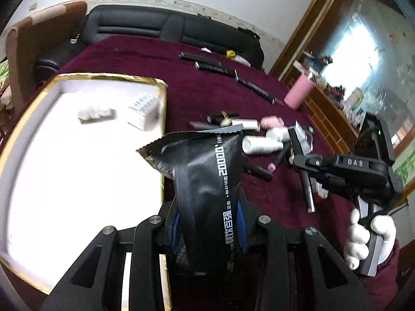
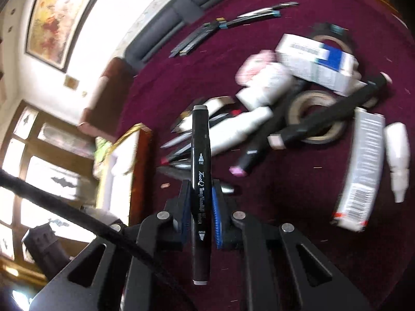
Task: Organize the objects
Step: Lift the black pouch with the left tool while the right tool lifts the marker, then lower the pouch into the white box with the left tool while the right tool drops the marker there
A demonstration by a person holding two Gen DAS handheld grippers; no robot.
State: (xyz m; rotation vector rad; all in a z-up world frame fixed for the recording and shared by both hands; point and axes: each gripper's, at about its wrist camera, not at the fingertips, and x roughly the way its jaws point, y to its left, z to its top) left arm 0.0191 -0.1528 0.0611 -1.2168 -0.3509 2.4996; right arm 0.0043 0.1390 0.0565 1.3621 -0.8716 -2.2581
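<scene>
Clearly both hands are mid-carry: the left claw is clamped on a black foil packet held just beside the gold-rimmed white tray, while the right claw pinches a black art marker upright above the clutter. Sorting looks partly done — two small boxes lie in the tray, and a heap of bottles, tape rolls and markers waits on the bench. Next, I judge, the packet must swing left over the rim and be released flat. A maroon cloth covers the bench; a dark sofa and wood-framed windows stand beyond.
</scene>
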